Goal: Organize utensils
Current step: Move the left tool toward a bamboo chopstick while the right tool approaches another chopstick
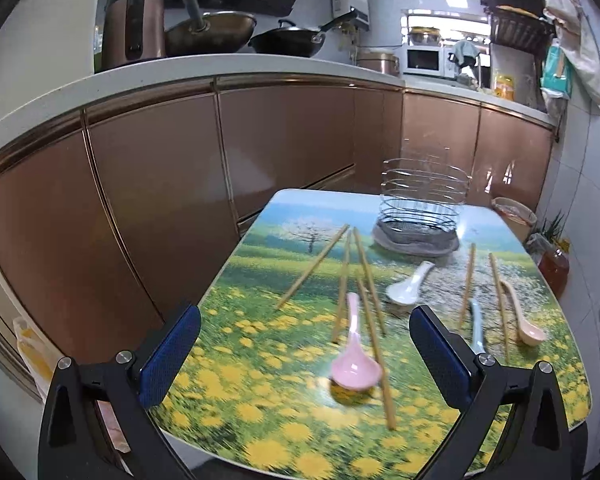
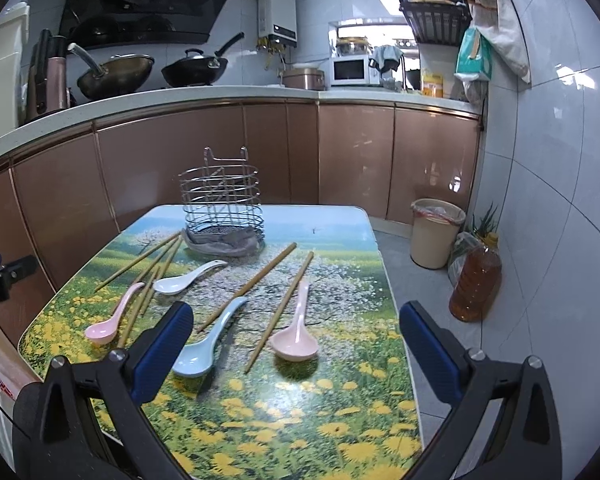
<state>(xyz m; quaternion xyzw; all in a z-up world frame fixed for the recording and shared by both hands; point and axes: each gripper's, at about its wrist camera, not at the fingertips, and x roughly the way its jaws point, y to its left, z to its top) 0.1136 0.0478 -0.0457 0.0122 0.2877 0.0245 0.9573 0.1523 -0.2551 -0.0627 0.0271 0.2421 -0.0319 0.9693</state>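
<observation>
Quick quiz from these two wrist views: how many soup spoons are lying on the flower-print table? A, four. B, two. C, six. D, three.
A: the right wrist view shows four, a pink spoon at the left, a white spoon, a blue spoon and a peach-pink spoon, all lying loose on the table while the wire holder has none in it.

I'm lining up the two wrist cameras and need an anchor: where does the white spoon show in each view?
Left wrist: the white spoon lies right of centre, in front of the wire utensil basket, handle pointing up toward it.
Right wrist: the white spoon lies left of centre, below the basket, beside the left group of chopsticks.
Shared landmark: the wire utensil basket on its grey cloth at the table's far end.
</observation>
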